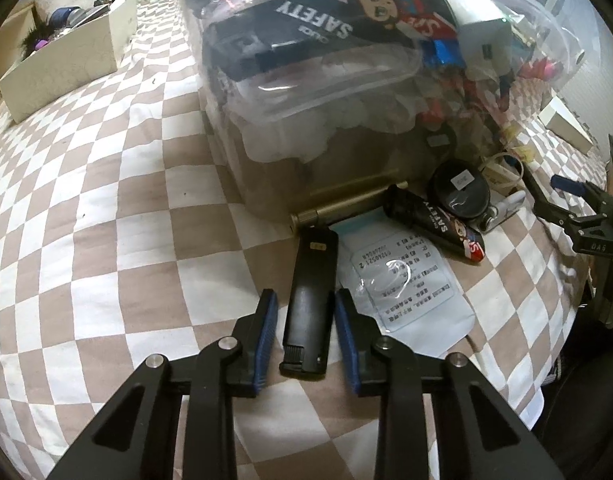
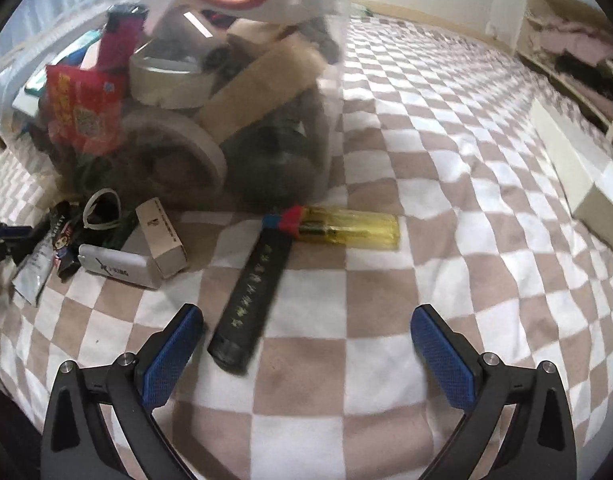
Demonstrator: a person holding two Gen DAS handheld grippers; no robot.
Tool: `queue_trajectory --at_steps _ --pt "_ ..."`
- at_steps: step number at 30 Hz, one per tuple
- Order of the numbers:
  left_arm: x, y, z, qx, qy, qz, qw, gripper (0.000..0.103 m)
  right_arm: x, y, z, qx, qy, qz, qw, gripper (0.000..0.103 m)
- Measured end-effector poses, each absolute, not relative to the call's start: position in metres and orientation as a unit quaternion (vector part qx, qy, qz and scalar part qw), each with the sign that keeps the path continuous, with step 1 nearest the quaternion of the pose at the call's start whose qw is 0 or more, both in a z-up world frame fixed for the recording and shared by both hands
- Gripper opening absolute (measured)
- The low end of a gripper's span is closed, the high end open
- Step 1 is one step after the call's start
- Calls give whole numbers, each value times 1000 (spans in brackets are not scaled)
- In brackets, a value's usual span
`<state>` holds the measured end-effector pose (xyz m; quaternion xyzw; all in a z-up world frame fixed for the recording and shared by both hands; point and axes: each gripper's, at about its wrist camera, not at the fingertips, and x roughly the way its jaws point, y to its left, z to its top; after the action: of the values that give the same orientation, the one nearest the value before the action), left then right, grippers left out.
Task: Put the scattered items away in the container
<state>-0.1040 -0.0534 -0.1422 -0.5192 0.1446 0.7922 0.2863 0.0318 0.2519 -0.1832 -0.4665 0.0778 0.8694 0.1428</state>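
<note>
The clear plastic container (image 1: pixel 266 176), crammed with items, stands on a checked brown-and-white cloth. A flat black bar (image 1: pixel 308 320) lies in front of it. My left gripper (image 1: pixel 305 293) straddles the bar with its jaws narrow. The right pad is at the bar's edge and a thin strip of cloth shows beside the left pad. In the right wrist view my right gripper (image 2: pixel 308 308) stands wide open above the cloth. A black tube with gold characters (image 2: pixel 250 292) lies between its fingers, nearer the left one. A yellow lighter (image 2: pixel 346 228) rests beyond, against the container (image 2: pixel 330 120).
Beside the bar lie a white labelled pouch (image 1: pixel 406 280), a brass tube (image 1: pixel 346 204), a black SAFETY tube (image 1: pixel 434 220) and a round black lid (image 1: pixel 460 194). A cardboard box (image 1: pixel 66 52) sits far left. A white flat box (image 2: pixel 578 176) lies right.
</note>
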Motion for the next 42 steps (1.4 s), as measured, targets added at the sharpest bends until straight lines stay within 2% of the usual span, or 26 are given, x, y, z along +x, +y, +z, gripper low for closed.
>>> queue_trajectory --at_steps 6,12,15,18,19,22,25,33,38,42 --pt "-108 -48 -146 -531 137 784 292 30 19 244 -186 -455 85 876 135 103" --pt "-118 -56 -151 -549 103 772 302 30 25 247 -185 -459 69 876 134 72" --pt "-119 -55 -152 -552 102 769 305 30 27 247 -184 -465 65 874 126 63" --pt "-119 -51 -151 -552 107 768 307 29 29 246 -183 -466 63 874 124 60" --pt "-120 -50 -151 -552 109 767 309 29 30 246 -183 -465 66 874 121 49" --pt "-117 -55 -152 -551 104 767 311 29 32 243 -181 -462 62 879 101 27" --pt "-115 -53 -153 -547 109 771 307 29 33 240 -180 -462 55 881 93 20" --pt "-103 -48 -151 -520 139 786 303 29 49 244 -176 -459 98 880 79 20" --pt "-99 -43 -149 -516 137 789 303 22 63 242 -175 -454 121 879 79 20" --pt "-94 -49 -147 -516 125 790 305 22 69 240 -173 -454 130 878 76 20"
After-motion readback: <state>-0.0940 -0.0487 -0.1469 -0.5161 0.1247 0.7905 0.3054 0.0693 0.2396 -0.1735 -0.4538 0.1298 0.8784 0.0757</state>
